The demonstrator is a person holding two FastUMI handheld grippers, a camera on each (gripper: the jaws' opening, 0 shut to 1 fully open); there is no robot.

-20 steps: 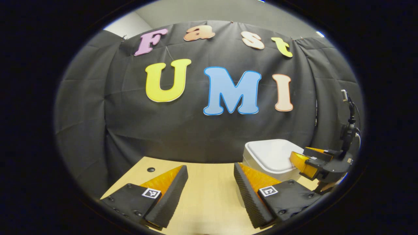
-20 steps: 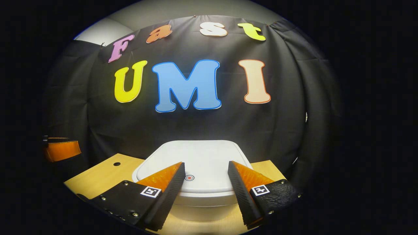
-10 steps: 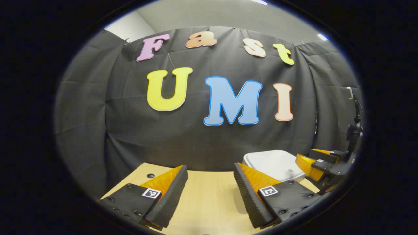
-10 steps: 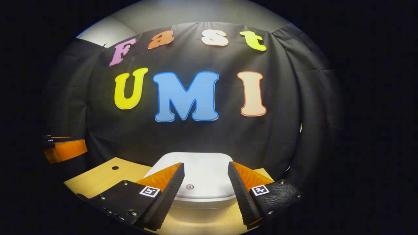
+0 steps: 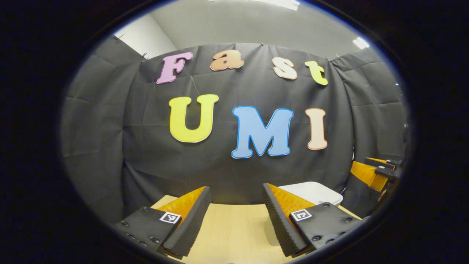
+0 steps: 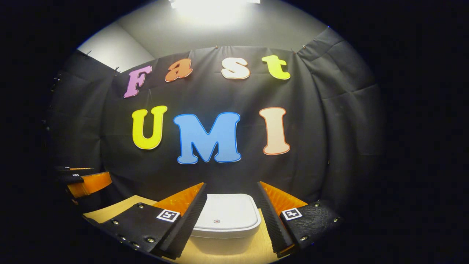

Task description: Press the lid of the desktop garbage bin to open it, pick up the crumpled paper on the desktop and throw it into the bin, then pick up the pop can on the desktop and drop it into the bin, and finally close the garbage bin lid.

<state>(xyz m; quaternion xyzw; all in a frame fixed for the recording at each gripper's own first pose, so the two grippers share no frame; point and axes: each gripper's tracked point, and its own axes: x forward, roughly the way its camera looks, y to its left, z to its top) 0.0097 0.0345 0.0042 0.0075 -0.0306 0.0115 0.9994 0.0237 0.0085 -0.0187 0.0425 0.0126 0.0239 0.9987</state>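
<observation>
Desk [image 6: 110, 212] of pale wood runs up to the black cloth wall [image 5: 110, 146] of the booth and carries the white, rounded-rectangular plastic garbage bin [image 6: 224, 234], whose flat white lid [image 6: 226, 214] lies shut with a small red ring mark [image 6: 217, 221] near its front edge. Right hand-held gripper [image 6: 230, 220] hangs before the bin with fingers spread apart, holding nothing, the lid showing between them. Left hand-held gripper [image 5: 236, 216] hangs over bare desk left of the bin, fingers likewise parted and empty.
</observation>
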